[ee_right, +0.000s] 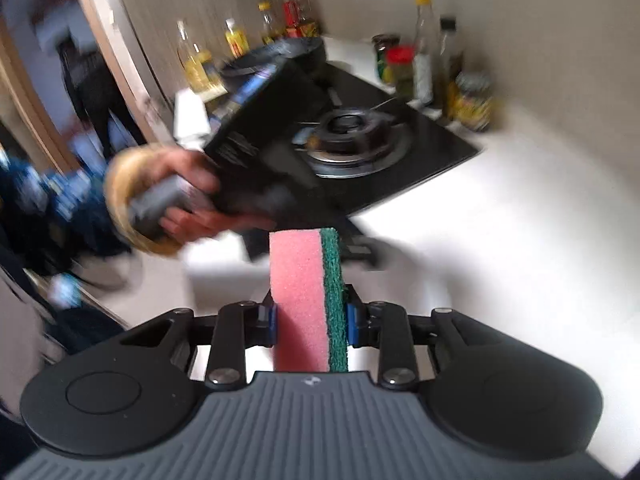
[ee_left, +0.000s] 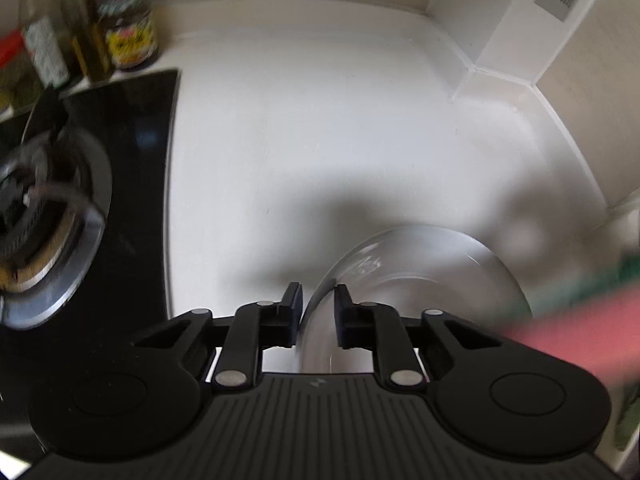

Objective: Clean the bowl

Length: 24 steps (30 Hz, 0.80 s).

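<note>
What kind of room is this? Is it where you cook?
Yes, most likely a home kitchen. There is a gas burner set in a black stovetop, a white countertop, and bottles and jars of oil and sauce lined up along the wall.

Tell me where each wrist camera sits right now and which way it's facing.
Left wrist: on the left gripper, looking steeply down at the white countertop; its fingers straddle the glass bowl rim.
Right wrist: on the right gripper, tilted down across the counter, clamping the sponge; the person's left hand shows.
Shared: gas stove, sauce jars, sponge.
</note>
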Each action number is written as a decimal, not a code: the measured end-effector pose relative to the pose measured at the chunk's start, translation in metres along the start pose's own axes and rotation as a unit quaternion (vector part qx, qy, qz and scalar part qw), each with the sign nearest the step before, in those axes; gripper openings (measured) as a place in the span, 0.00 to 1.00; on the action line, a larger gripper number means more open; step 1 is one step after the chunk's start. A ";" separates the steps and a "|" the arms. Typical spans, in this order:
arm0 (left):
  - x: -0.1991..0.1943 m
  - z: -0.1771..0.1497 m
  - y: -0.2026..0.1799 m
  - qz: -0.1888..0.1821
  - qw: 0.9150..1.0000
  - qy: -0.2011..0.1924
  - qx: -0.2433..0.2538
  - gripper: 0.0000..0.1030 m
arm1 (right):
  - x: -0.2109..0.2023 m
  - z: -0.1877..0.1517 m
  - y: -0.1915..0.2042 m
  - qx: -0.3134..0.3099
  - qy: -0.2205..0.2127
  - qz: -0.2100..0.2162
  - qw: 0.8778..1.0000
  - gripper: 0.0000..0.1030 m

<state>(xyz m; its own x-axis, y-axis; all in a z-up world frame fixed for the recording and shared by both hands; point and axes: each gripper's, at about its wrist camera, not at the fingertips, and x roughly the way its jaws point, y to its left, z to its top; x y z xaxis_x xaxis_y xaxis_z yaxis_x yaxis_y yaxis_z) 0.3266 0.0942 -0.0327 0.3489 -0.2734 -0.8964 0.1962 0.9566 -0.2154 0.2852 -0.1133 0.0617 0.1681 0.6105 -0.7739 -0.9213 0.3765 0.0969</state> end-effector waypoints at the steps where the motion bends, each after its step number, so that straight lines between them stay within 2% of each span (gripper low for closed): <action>1: -0.003 -0.005 0.005 -0.005 1.000 0.005 -0.015 0.13 | 0.003 0.004 -0.001 -0.010 0.002 -0.001 1.000 0.25; 4: -0.012 -0.020 0.017 -0.021 0.998 0.017 -0.065 0.12 | 0.022 0.018 0.006 -0.098 0.031 -0.008 0.995 0.25; 6: -0.016 -0.029 0.021 -0.027 0.995 0.027 -0.090 0.11 | 0.045 0.026 0.018 -0.186 0.063 -0.006 0.980 0.25; 9: -0.017 -0.045 0.022 -0.034 0.991 0.055 -0.114 0.09 | 0.065 0.025 0.038 -0.304 0.100 0.010 0.947 0.25; 10: -0.018 -0.050 0.022 -0.038 0.991 0.056 -0.120 0.10 | 0.072 0.026 0.039 -0.323 0.106 0.015 0.940 0.25; 13: -0.021 -0.060 0.016 -0.038 0.992 0.049 -0.106 0.13 | 0.082 0.017 0.053 -0.406 0.144 0.037 0.902 0.25; 14: -0.022 -0.060 0.015 -0.037 0.993 0.045 -0.101 0.13 | 0.082 0.015 0.053 -0.408 0.154 0.041 0.899 0.25; 16: -0.021 -0.060 0.015 -0.038 0.994 0.032 -0.097 0.13 | 0.082 0.014 0.051 -0.383 0.177 0.051 0.905 0.25; 19: -0.021 -0.052 0.016 -0.024 0.996 0.007 -0.089 0.12 | 0.079 0.015 0.045 -0.323 0.202 0.051 0.923 0.25; 21: -0.019 -0.044 0.012 -0.001 0.997 -0.014 -0.070 0.09 | 0.073 0.016 0.039 -0.251 0.212 0.048 0.943 0.25; 22: -0.017 -0.040 0.009 0.001 0.998 -0.017 -0.062 0.09 | 0.071 0.016 0.036 -0.231 0.213 0.050 0.948 0.25; 24: -0.013 -0.031 0.005 0.004 0.999 -0.023 -0.046 0.14 | 0.061 0.012 0.029 -0.140 0.203 0.051 0.968 0.25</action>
<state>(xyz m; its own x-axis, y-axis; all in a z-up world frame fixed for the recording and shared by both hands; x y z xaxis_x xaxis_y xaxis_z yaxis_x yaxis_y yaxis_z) 0.2943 0.1060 -0.0339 0.3916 -0.2677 -0.8804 0.1086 0.9635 -0.2447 0.2726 -0.0567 0.0243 -0.0275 0.2881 -0.9572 -0.9942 0.0916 0.0561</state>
